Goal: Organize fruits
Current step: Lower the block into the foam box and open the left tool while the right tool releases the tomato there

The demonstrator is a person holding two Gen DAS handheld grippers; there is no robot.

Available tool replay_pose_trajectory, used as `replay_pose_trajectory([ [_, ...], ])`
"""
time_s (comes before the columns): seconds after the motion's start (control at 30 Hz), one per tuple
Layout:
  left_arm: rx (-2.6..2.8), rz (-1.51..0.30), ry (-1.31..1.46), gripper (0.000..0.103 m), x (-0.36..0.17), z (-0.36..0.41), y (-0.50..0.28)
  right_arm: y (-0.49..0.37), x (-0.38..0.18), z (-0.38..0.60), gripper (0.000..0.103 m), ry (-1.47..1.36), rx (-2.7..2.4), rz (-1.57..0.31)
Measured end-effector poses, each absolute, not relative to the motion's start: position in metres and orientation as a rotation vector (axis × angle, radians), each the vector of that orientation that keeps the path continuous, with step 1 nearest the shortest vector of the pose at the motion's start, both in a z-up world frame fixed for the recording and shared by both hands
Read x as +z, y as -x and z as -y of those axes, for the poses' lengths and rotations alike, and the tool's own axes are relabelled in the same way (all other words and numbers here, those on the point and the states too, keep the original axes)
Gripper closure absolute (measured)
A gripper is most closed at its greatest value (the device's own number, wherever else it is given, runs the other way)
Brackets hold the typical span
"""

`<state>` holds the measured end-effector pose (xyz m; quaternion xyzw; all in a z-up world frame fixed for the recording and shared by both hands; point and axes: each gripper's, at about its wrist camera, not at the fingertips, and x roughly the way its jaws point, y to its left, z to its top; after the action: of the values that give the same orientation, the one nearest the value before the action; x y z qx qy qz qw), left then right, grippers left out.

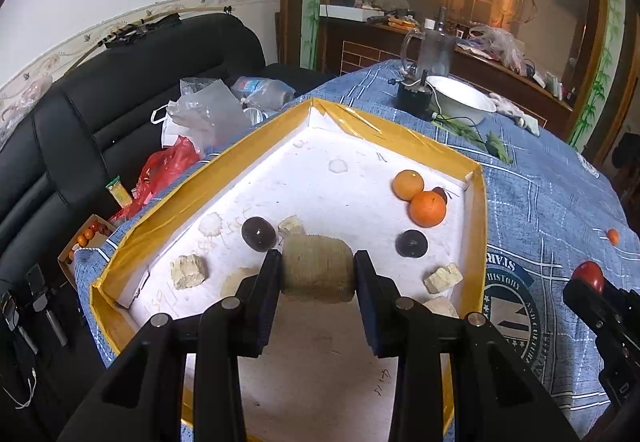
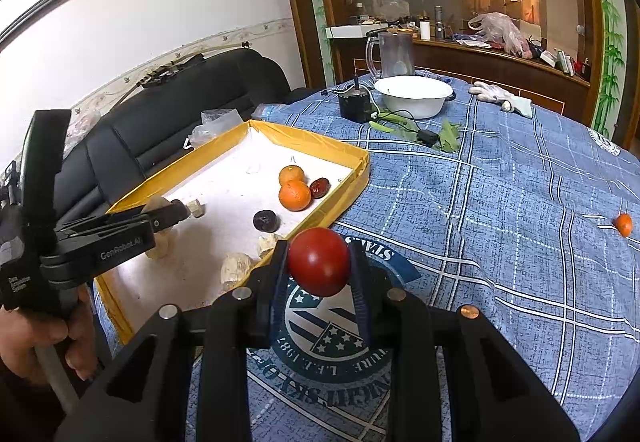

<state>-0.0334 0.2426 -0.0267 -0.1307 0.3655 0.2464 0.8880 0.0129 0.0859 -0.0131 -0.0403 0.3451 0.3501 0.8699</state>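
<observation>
The left wrist view looks forward and down between its own jaws from just above the yellow-rimmed tray (image 1: 476, 210), close enough that the tray's white floor fills the ground beyond the jaws, with the sofa (image 1: 120, 90) off to their left. The right wrist view looks forward along its jaws from over the blue cloth of the worktop (image 2: 500, 202), a little farther back, with the tray (image 2: 344, 194) ahead and left of the jaws. Both views share the tray, the white bowl (image 1: 460, 98) (image 2: 412, 94) far beyond the jaws, the cabinet behind it, and each catches the other gripper at its frame edge.
</observation>
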Motion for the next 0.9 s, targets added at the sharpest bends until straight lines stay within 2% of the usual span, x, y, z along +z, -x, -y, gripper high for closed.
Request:
replay_pose_trajectory([
  [0.47,0.527,-0.770,0.240,0.067,-0.028,-0.239,0.031,-0.011,-0.014,-0.094,0.072,0.098,0.750,-0.723],
  [0.9,0.582,-0.748,0.273,0.067,-0.015,-0.270,0.028,-0.032,-0.008,-0.140,0.072,0.157,0.812,-0.735],
])
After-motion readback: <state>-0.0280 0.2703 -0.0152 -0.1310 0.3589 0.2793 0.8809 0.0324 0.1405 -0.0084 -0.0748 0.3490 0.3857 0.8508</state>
